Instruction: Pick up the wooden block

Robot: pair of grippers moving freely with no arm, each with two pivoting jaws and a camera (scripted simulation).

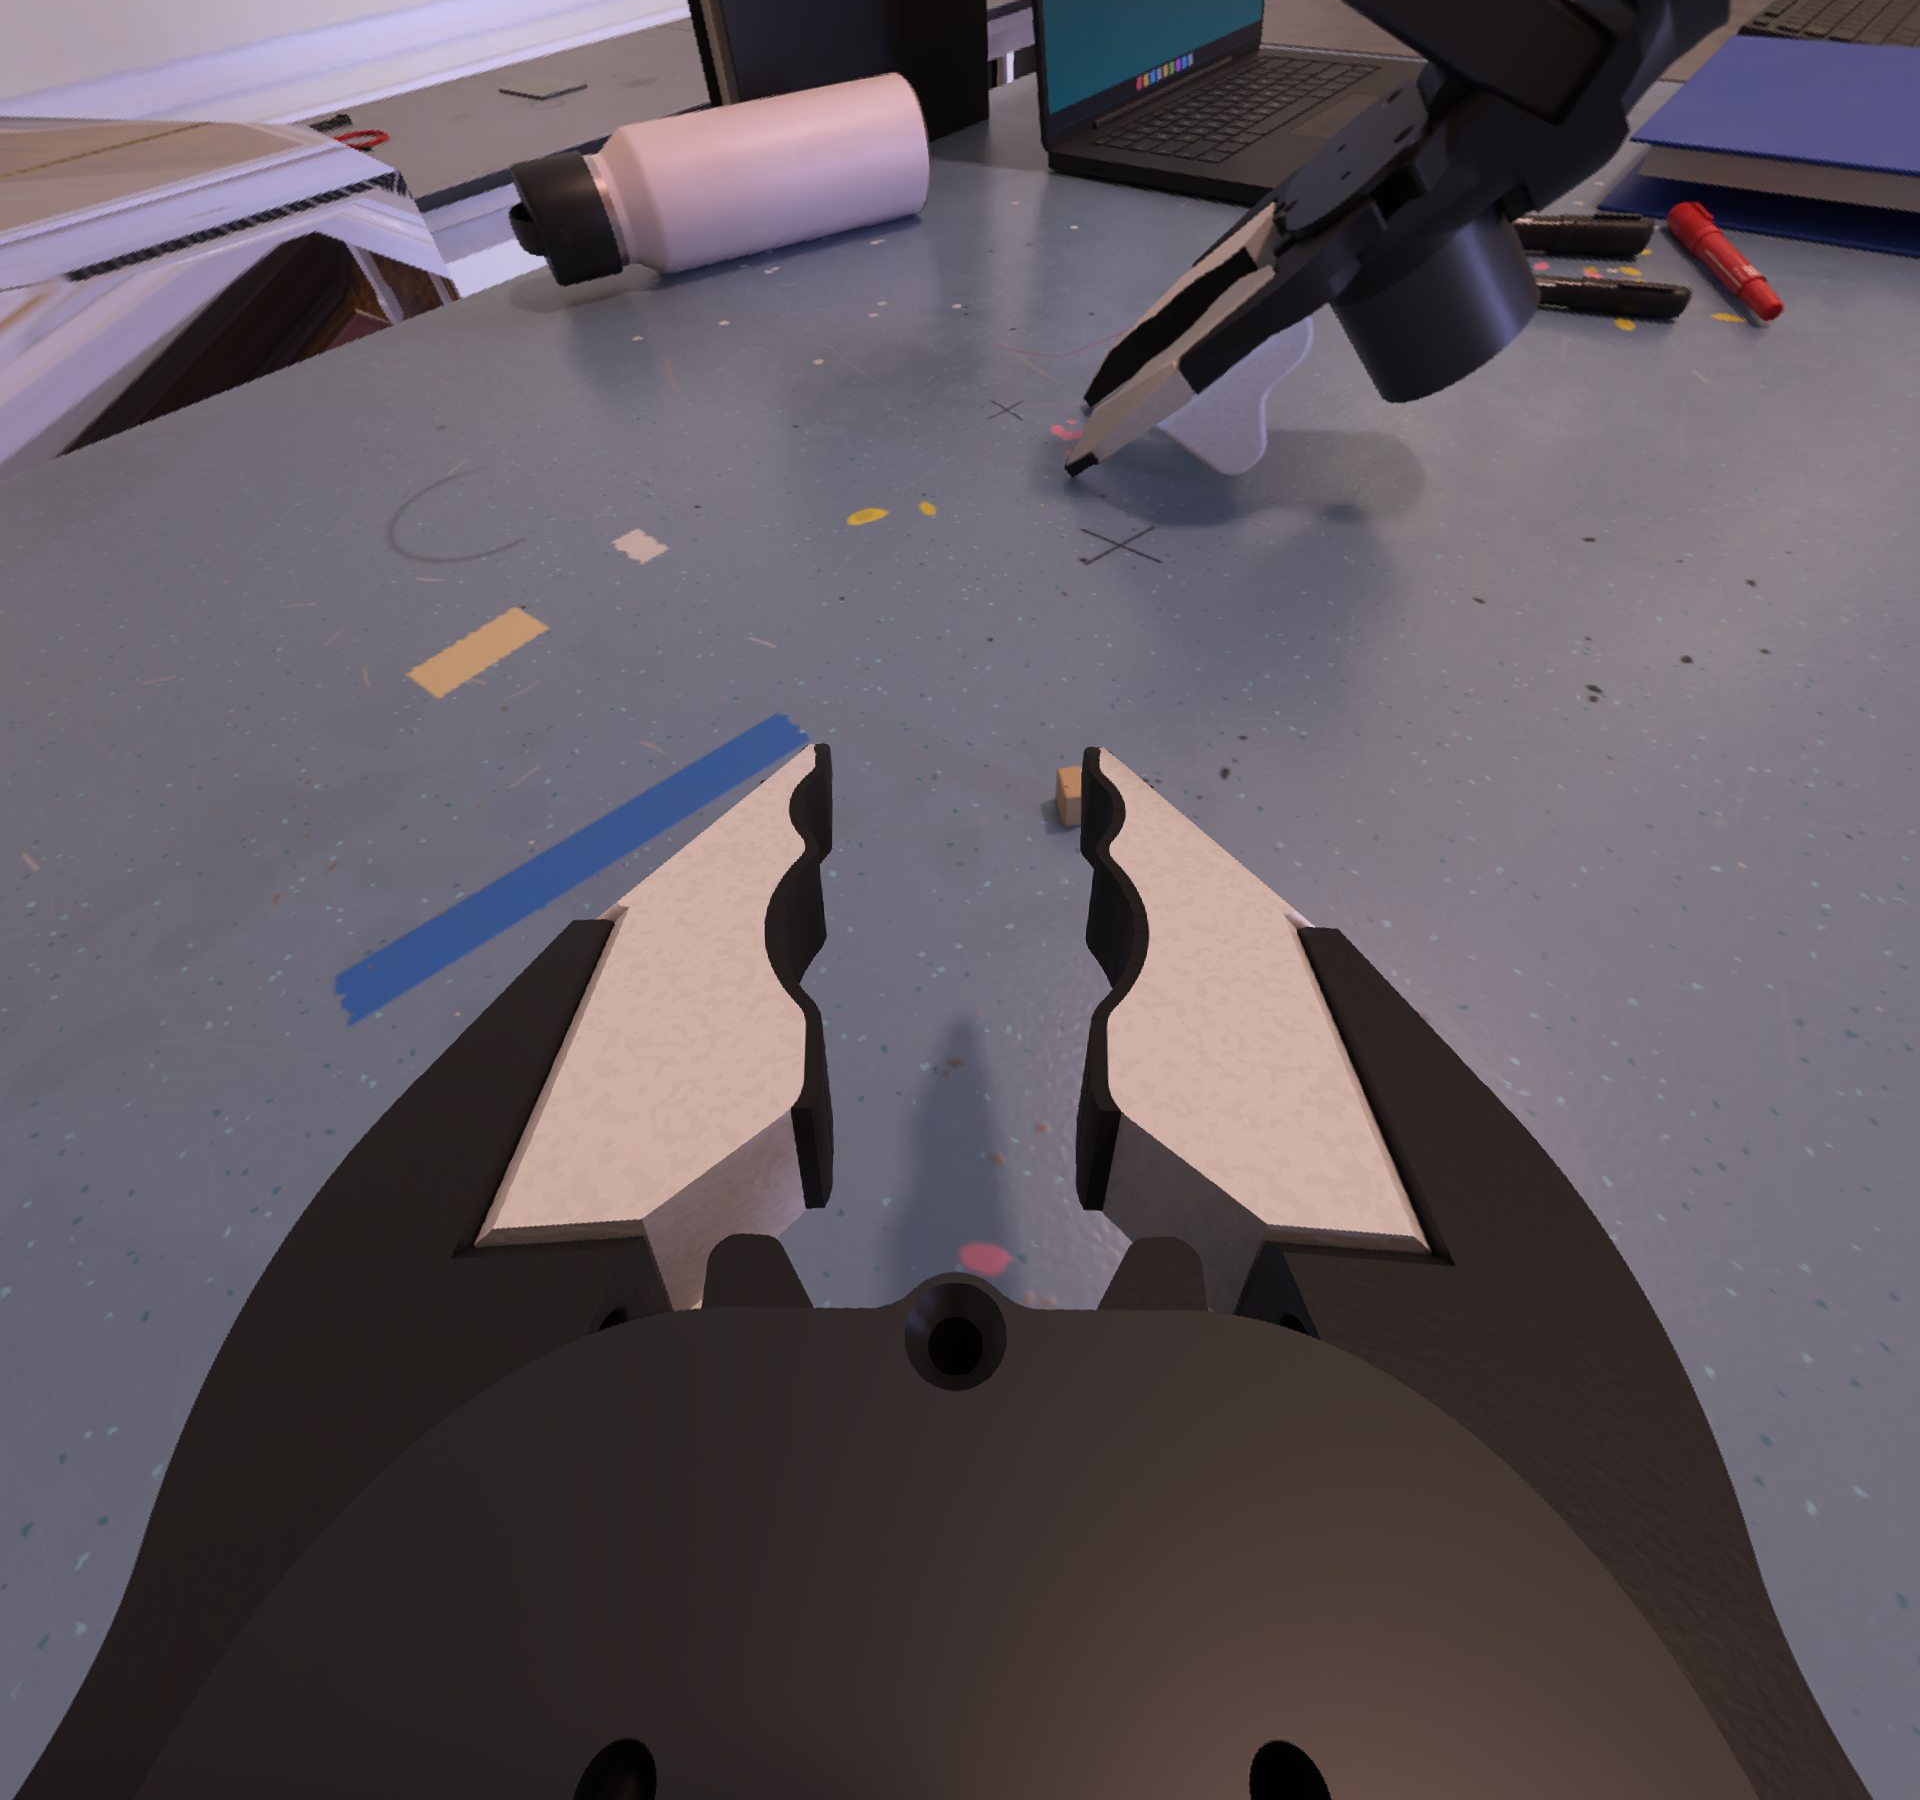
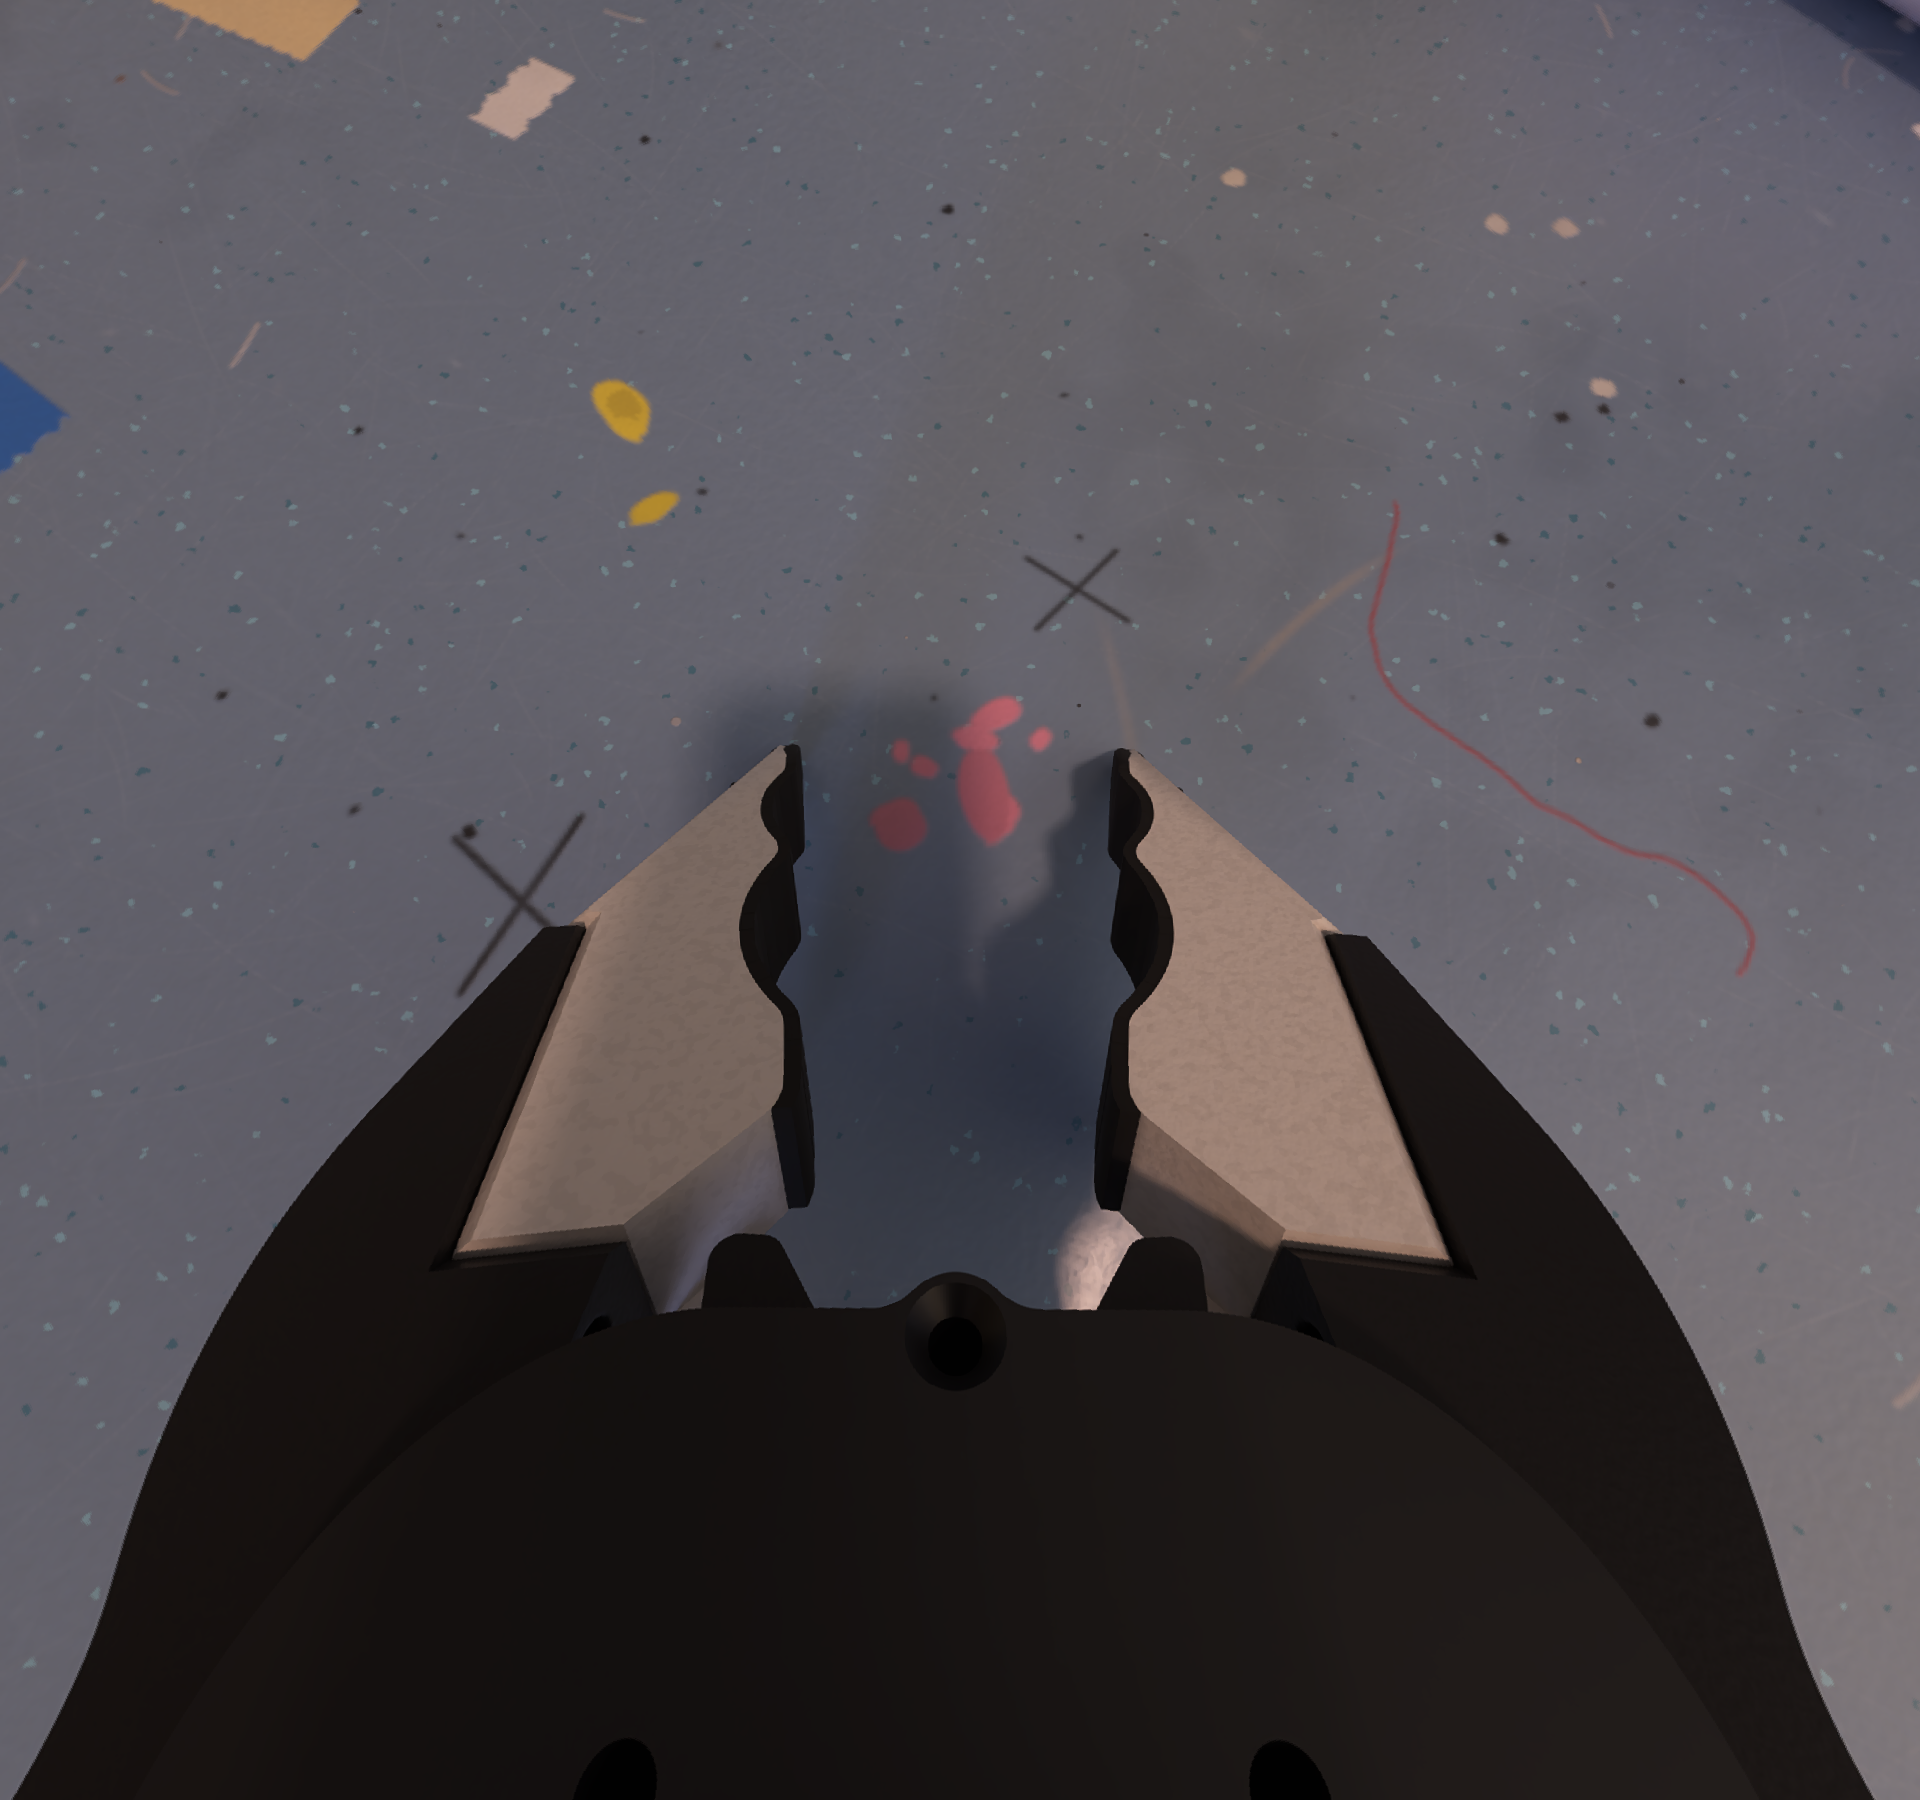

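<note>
A small tan wooden block (image 1: 1068, 794) lies on the grey-blue table, partly hidden behind the tip of my left gripper's right finger. My left gripper (image 1: 956, 763) is open and empty, with the block just beyond its right fingertip (image 1: 1101, 794). My right gripper (image 2: 956, 763) is open and empty, low over pink paint spots (image 2: 982, 784). In the left wrist view the right gripper (image 1: 1081, 441) hangs farther off, tips pointing down at the table. The block does not show in the right wrist view.
A pale pink bottle (image 1: 727, 176) lies on its side at the back. An open laptop (image 1: 1195, 67), a blue folder (image 1: 1787, 129), a red marker (image 1: 1725, 259) and black markers (image 1: 1600, 296) sit behind. Blue tape (image 1: 571, 867) and tan tape (image 1: 476, 651) mark the table.
</note>
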